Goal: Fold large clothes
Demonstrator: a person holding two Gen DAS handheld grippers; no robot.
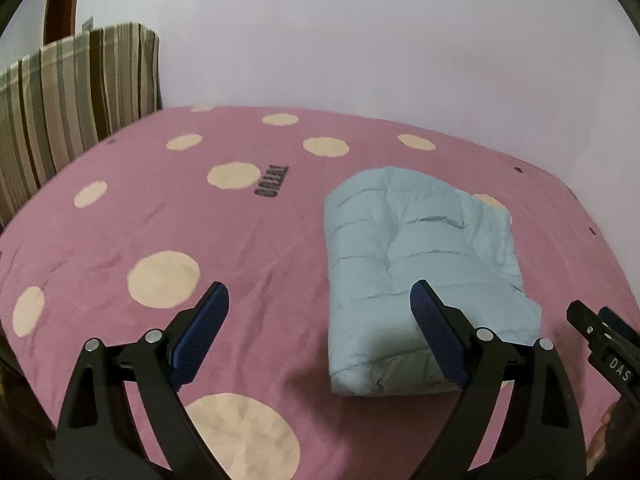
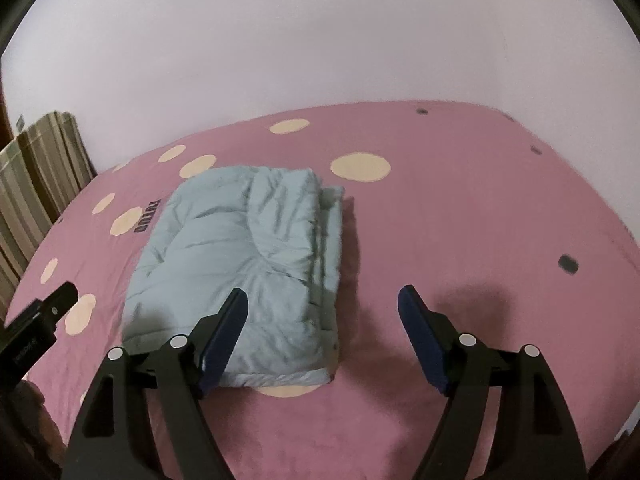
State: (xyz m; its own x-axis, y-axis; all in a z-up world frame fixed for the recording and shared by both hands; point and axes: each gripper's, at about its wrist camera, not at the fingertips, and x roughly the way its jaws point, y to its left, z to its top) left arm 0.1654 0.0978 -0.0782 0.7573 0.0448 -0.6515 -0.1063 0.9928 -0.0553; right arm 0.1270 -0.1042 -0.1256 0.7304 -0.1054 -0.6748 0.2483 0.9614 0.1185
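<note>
Left wrist view: the pale blue quilted jacket [image 1: 420, 280] lies folded into a thick, squarish bundle on the bed, on the pink bedspread [image 1: 160, 232] with its cream dots, a little to the right of where I look. It sits by itself, with nothing pinching it, so I judge the folding to be done or nearly so. My left claw [image 1: 320, 308] hangs above the bedspread with its blue pads spread wide and nothing between them; the right-hand pad only overlaps the bundle's near corner in my line of sight, and I cannot tell that it touches. My right claw [image 2: 322, 308] also stands wide open and empty above the bed; the jacket's right edge, where the layers stack up, shows between and beyond its fingers. I read both claws as let go so the bundle keeps its shape without being dragged. Each claw's tip peeks into the other's view at the edge. Further out, a striped cushion [image 1: 72, 92] leans against the plain pale wall [image 1: 360, 40] at the bed's far left corner.
</note>
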